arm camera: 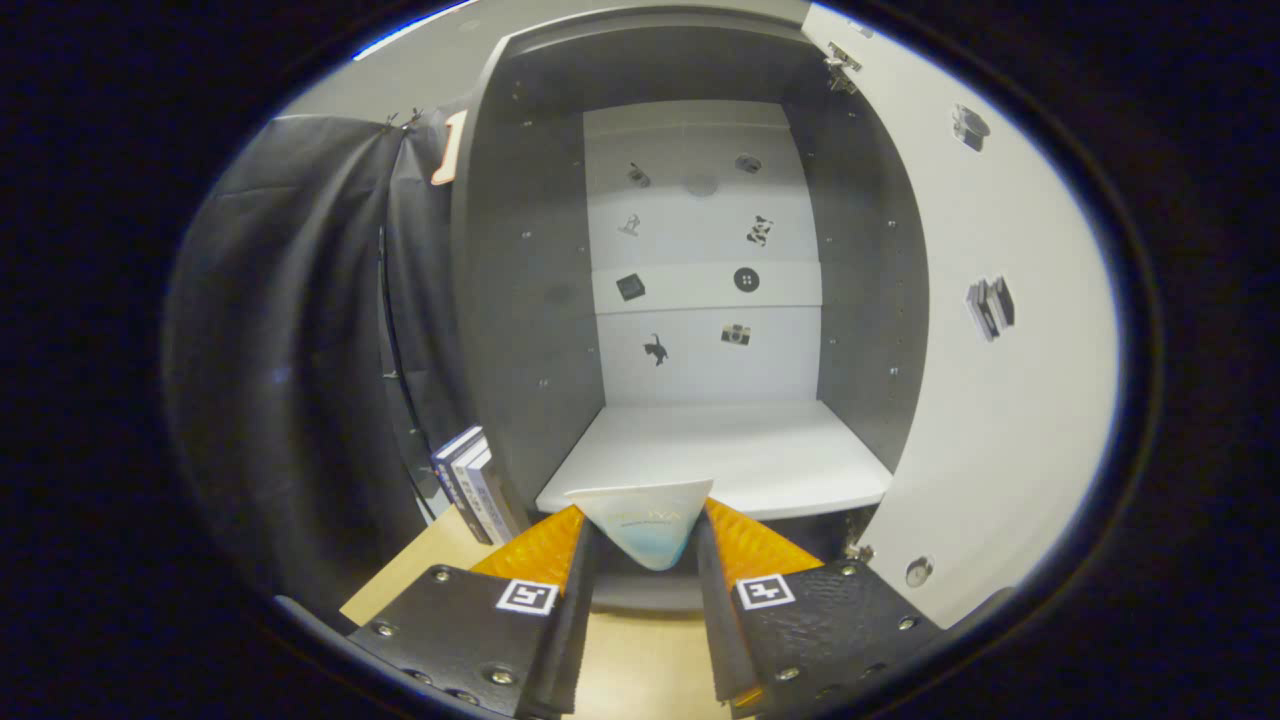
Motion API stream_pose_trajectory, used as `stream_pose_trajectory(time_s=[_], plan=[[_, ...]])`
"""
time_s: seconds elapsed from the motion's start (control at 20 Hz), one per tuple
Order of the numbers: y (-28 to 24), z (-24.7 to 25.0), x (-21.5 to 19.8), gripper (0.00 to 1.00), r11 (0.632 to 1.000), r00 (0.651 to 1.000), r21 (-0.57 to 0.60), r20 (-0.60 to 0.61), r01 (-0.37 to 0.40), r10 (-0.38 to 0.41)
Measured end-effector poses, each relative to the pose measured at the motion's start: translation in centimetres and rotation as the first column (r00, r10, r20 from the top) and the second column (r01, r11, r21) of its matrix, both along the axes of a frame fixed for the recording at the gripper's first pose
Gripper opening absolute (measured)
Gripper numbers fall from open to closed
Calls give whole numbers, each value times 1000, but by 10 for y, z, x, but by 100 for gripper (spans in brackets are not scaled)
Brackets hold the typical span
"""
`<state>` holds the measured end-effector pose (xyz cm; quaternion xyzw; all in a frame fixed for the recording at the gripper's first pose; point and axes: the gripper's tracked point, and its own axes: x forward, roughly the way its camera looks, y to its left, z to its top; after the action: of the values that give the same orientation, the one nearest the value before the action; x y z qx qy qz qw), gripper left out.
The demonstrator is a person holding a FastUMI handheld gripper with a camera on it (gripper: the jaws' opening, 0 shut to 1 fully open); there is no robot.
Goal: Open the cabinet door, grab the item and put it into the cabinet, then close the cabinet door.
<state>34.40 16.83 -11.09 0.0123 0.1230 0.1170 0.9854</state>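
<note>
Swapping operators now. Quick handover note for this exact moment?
Claw: shut on the item, a small pale packet pinched between both fingers, held up just in front of the cabinet.
Cabinet: door already open, swung out to the right. White shelf sits just beyond the item.
Books stand on the wooden table, left of the cabinet.
Done: door opened, item grabbed.
Left: move the item forward onto the shelf, release, back out, close the door.
</note>
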Motion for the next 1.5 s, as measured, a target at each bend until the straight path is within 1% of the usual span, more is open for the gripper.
stream_pose_trajectory(time_s=[0.1, 0.2, 0.35, 0.5, 0.7, 0.9, 1.05, 1.5], plan=[[-4, 8, 26, 50, 999, 1000, 30, -26, 17, -16], [-9, 16, 50, 50, 999, 999, 29, -28, 28, -27], [-10, 12, 83, 50, 999, 998, 17, -56, 43, -42], [-12, -4, 105, 50, 998, 991, 8, -118, 57, -56], [-10, -19, 122, 50, 998, 981, 18, -183, 60, -56], [-13, -19, 138, 50, 996, 978, 41, -197, 73, -64], [-15, -21, 148, 50, 997, 975, 20, -212, 75, -69], [-17, -27, 160, 54, 996, 966, 4, -242, 89, -86]])
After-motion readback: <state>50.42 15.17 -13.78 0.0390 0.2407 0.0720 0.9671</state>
